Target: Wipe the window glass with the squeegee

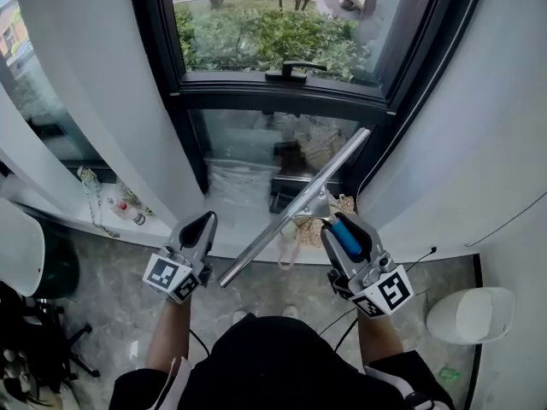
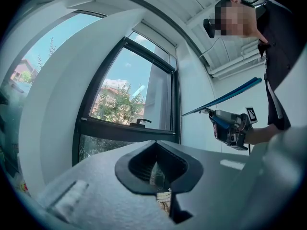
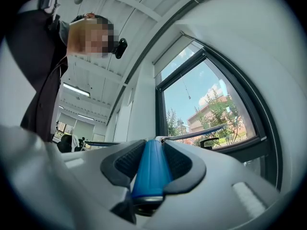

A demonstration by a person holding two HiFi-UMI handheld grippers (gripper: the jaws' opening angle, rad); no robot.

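In front of the lower pane, head view: your right gripper (image 1: pixel 342 229) pinches the squeegee (image 1: pixel 295 207) by its blue handle (image 1: pixel 346 239). The long metal blade slants from low left up toward the frame's (image 1: pixel 282 90) right edge and looks held off the window glass (image 1: pixel 256 143). Your left gripper (image 1: pixel 203 225) hangs near the blade's low end.

Left gripper view: jaws pressed together on nothing, squeegee away to the right.

Right gripper view: ribbed black pads clamp the smooth blue grip, the blade lies crosswise ahead, and the glass is beyond.

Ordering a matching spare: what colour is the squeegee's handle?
Blue. The handle shows best in the right gripper view.
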